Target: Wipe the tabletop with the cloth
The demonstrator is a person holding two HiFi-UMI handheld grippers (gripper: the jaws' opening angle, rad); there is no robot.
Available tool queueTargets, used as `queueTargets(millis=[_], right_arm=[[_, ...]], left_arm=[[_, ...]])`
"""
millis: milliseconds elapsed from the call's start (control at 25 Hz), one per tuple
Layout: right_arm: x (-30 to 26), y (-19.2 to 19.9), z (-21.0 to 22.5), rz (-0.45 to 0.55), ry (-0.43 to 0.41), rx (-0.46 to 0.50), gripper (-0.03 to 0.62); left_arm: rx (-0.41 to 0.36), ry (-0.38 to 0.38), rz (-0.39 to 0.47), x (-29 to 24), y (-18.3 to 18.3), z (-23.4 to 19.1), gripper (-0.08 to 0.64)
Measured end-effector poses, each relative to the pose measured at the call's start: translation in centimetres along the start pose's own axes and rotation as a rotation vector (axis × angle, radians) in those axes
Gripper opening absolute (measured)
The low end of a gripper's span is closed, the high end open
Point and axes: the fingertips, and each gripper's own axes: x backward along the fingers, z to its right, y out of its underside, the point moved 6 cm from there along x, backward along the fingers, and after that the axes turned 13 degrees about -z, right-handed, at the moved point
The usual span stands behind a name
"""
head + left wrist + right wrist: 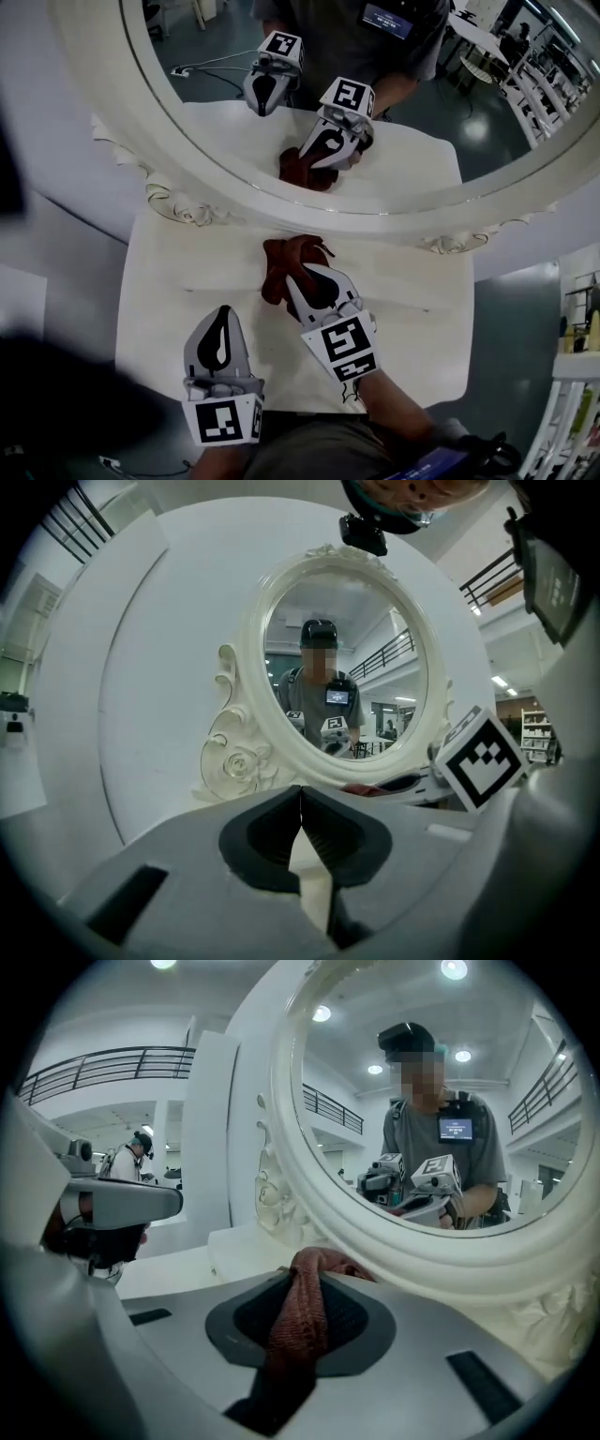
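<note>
A red-brown cloth (286, 258) lies bunched on the white tabletop (183, 281), just in front of the mirror's base. My right gripper (300, 277) is shut on the cloth's near end. In the right gripper view a twisted strand of cloth (300, 1316) runs between the jaws toward the mirror frame. My left gripper (222, 317) hovers to the left of the cloth and nearer to me. Its jaws meet with nothing between them, as the left gripper view (300, 799) shows. A sliver of the cloth (361, 787) shows there beside the right gripper's marker cube (480, 757).
A large oval mirror in an ornate white frame (178, 202) stands along the back of the table and reflects both grippers and the person. Its carved scrollwork (234, 761) rises close ahead of the left gripper. The table's edges (127, 309) drop off left and right.
</note>
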Motion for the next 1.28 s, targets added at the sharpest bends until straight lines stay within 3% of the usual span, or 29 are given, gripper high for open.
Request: queueTargets(millis=[680,1080,1280], right_arm=[[-1.4,-0.9,0.6,-0.096,0.029,0.000,0.071],[-2.1,0.3,1.5,-0.131,0.057,-0.028,0.071],[-3.3,0.1,3.1,-0.151,0.082,-0.058,0.071]], left_arm=[[0.074,-0.008,-0.076,-0.5,0.6,-1.8,0.015],[0.048,0.002,-0.088,-1.7,1.4,-0.9,0.015],[0.022,0.048,-0.091,-3.9,0.8,-0.9,0.015]])
